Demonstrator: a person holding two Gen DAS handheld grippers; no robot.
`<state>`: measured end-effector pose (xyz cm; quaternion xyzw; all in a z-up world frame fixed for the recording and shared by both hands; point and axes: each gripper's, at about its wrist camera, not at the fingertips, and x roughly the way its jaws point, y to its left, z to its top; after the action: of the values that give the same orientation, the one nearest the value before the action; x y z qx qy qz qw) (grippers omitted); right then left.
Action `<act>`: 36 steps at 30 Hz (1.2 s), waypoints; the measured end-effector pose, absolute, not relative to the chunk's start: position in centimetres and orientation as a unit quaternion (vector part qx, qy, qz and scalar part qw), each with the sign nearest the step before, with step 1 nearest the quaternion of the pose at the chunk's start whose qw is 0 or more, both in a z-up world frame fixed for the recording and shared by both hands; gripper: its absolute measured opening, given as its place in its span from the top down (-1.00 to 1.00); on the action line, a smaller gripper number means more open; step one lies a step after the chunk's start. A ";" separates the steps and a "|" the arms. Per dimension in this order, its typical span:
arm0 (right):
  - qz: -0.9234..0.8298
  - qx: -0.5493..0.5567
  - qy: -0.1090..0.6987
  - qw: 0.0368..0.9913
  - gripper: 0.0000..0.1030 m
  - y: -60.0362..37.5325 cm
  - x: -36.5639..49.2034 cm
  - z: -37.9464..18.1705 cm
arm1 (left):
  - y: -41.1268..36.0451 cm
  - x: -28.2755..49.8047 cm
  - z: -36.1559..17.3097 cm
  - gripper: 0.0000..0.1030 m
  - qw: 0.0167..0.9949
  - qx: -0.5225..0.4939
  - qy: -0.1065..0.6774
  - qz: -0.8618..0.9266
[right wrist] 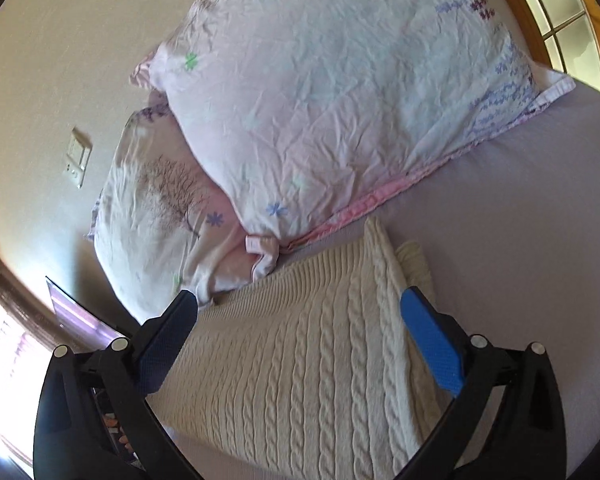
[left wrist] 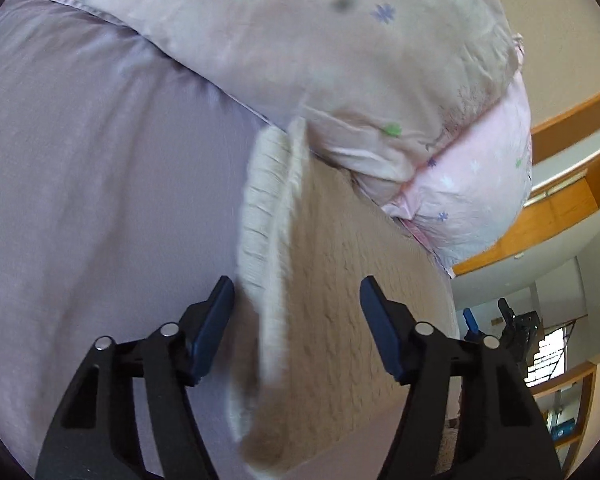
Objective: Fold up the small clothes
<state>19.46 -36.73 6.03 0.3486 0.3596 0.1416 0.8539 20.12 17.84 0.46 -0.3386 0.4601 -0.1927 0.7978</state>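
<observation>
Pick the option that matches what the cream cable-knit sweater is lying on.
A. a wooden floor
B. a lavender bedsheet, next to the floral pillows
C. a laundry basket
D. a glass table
B: in the right wrist view the cream cable-knit sweater lies spread on the lavender bedsheet, its far edge close to the floral pillows.

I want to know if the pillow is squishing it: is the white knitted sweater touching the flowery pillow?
Cannot tell. In the right wrist view the sweater ends close under the pillow, but neither contact nor gap shows plainly.
</observation>
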 end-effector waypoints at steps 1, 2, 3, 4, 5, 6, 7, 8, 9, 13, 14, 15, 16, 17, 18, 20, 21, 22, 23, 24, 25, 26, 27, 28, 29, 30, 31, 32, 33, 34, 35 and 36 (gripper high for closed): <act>0.149 0.352 0.361 0.851 -0.97 -36.7 19.3 5.9 | 17.4 20.1 0.4 0.00 0.799 -0.338 0.461 -0.188; 0.153 0.354 0.362 0.849 -0.97 -36.5 19.4 5.7 | 16.8 20.3 0.1 0.44 0.793 -0.339 0.472 -0.184; 0.158 0.356 0.362 0.847 -0.97 -36.6 19.0 5.8 | 16.6 20.4 -0.1 0.48 0.786 -0.347 0.476 -0.186; 0.163 0.358 0.360 0.846 -0.97 -36.8 18.7 5.8 | 16.4 20.4 0.1 0.52 0.780 -0.367 0.469 -0.194; 0.167 0.360 0.357 0.846 -0.97 -37.0 18.4 6.0 | 15.9 20.6 0.8 0.55 0.779 -0.376 0.460 -0.203; 0.168 0.359 0.353 0.847 -0.97 -37.3 18.0 6.2 | 15.3 20.7 1.8 0.56 0.779 -0.383 0.446 -0.217; 0.167 0.355 0.346 0.852 -0.97 -37.7 17.4 6.6 | 14.5 20.8 3.2 0.57 0.781 -0.386 0.432 -0.232; 0.164 0.350 0.340 0.857 -0.97 -38.1 17.0 6.9 | 12.9 21.1 5.2 0.58 0.785 -0.383 0.414 -0.257; 0.159 0.346 0.332 0.863 -0.97 -38.5 16.6 7.2 | 11.3 21.4 6.7 0.59 0.784 -0.383 0.398 -0.282; 0.122 0.338 0.294 0.886 -0.97 -40.9 14.9 8.6 | -0.7 23.8 10.9 0.59 0.741 -0.383 0.355 -0.422; 0.114 0.344 0.290 0.886 -0.97 -41.5 14.8 8.6 | -3.6 24.5 10.6 0.59 0.723 -0.385 0.360 -0.447; 0.106 0.351 0.290 0.884 -0.97 -42.0 14.7 8.5 | -6.9 25.2 9.9 0.56 0.697 -0.386 0.377 -0.473; 0.098 0.357 0.297 0.880 -0.97 -42.6 14.9 8.3 | -11.3 26.1 8.4 0.48 0.656 -0.382 0.416 -0.500; 0.097 0.363 0.306 0.875 -0.97 -42.9 15.0 8.1 | -13.3 26.3 7.4 0.47 0.633 -0.382 0.441 -0.509; 0.102 0.369 0.317 0.868 -0.97 -43.3 15.2 7.9 | -15.1 26.0 6.4 0.47 0.612 -0.378 0.464 -0.516; 0.122 0.370 0.345 0.854 -0.97 -43.7 15.6 7.5 | -14.9 25.1 6.3 0.04 0.620 -0.359 0.461 -0.523; 0.128 0.366 0.353 0.851 -0.97 -43.7 15.9 7.3 | -13.6 24.6 6.7 -0.15 0.645 -0.349 0.443 -0.516; 0.137 0.364 0.371 0.843 -0.97 -43.6 16.6 6.9 | -11.8 24.2 7.2 -0.51 0.680 -0.340 0.421 -0.495; 0.147 0.367 0.392 0.831 -0.97 -43.4 17.4 6.2 | -8.8 23.9 7.7 -0.64 0.730 -0.328 0.391 -0.454; 0.155 0.372 0.407 0.820 -0.97 -43.1 18.1 5.6 | -7.3 23.8 7.8 -0.66 0.754 -0.319 0.386 -0.426; 0.168 0.375 0.437 0.800 -0.97 -42.5 19.2 4.6 | -5.4 23.9 7.4 -0.66 0.779 -0.304 0.394 -0.382; 0.172 0.374 0.455 0.789 -0.97 -42.0 19.9 3.8 | -4.4 24.1 6.9 -0.66 0.785 -0.298 0.407 -0.359; 0.172 0.367 0.473 0.782 -0.97 -41.4 20.6 3.1 | -3.7 24.4 6.1 -0.66 0.788 -0.292 0.430 -0.332; 0.166 0.358 0.493 0.775 -0.97 -40.8 21.4 2.3 | -3.5 24.6 5.2 -0.66 0.784 -0.286 0.451 -0.315; 0.167 0.354 0.504 0.770 -0.97 -40.3 21.8 1.8 | -3.7 24.9 4.0 -0.66 0.779 -0.273 0.476 -0.303; 0.167 0.353 0.513 0.765 -0.97 -40.0 22.1 1.3 | -4.3 25.0 3.1 -0.66 0.779 -0.254 0.493 -0.294; 0.166 0.355 0.518 0.761 -0.97 -39.7 22.3 0.9 | -5.0 25.0 2.3 -0.66 0.779 -0.237 0.503 -0.291; 0.167 0.352 0.511 0.766 -0.97 -39.5 22.4 1.0 | -5.5 25.2 2.0 -0.66 0.777 -0.227 0.510 -0.292; 0.167 0.349 0.513 0.766 -0.97 -39.3 22.4 1.0 | -6.3 25.3 1.4 -0.66 0.774 -0.217 0.518 -0.294; 0.170 0.346 0.512 0.768 -0.86 -39.1 22.4 0.9 | -6.9 25.4 1.2 -0.67 0.772 -0.215 0.520 -0.296; 0.177 0.345 0.515 0.764 -0.64 -38.8 22.5 0.7 | -7.5 25.4 1.1 -0.68 0.775 -0.214 0.511 -0.303; 0.175 0.344 0.520 0.762 -0.24 -38.6 22.7 0.4 | -7.7 25.4 1.0 -0.68 0.772 -0.215 0.511 -0.310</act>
<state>22.68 -38.58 0.43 0.3440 0.5201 0.1747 0.7620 25.38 -7.72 1.03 -0.2152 0.5111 -0.3104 0.7721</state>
